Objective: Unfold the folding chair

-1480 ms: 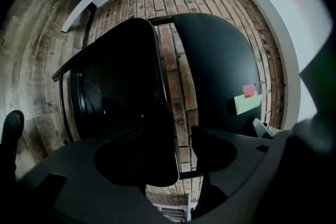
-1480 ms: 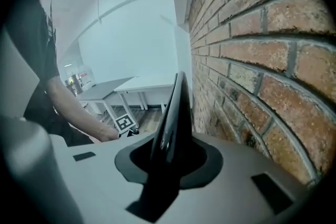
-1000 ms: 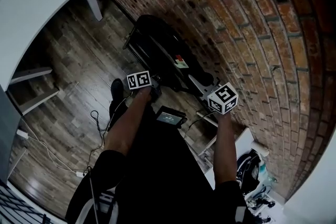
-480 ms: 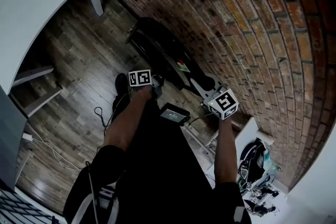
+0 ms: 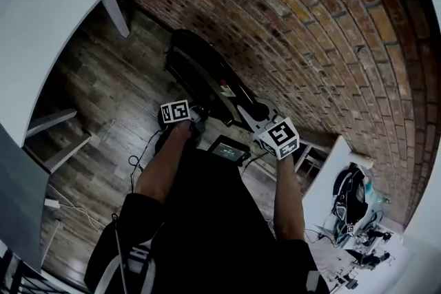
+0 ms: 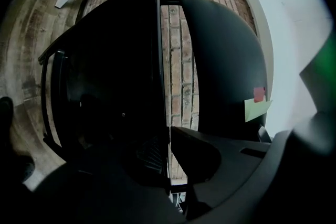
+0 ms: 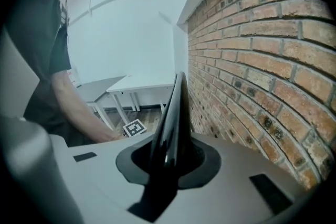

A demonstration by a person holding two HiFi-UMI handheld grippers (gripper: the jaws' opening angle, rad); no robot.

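- Brick wall [image 5: 296, 24] sits right behind the black folding chair [image 5: 203, 72], which stands on the wood floor [image 5: 103, 100]. There's a white table [image 5: 48, 17] off to the left and a loose cable [image 5: 141, 160] by the person's feet.
- Count: one chair, two grippers, both on it.
- left gripper [image 6: 167, 162]: jaws have just been closing and are clamped on the thin edge of a dark chair panel.
- right gripper [image 7: 170, 157]: also just been closing, pinching a glossy black chair edge that runs up between its jaws.
- Left gripper view only: a slit between two chair panels with brick showing through, plus one red tag [image 6: 259, 94] and one pale green tag [image 6: 256, 109].
- Right gripper view only: the person's forearm [image 7: 76, 105] and the left gripper's marker cube [image 7: 134, 127].
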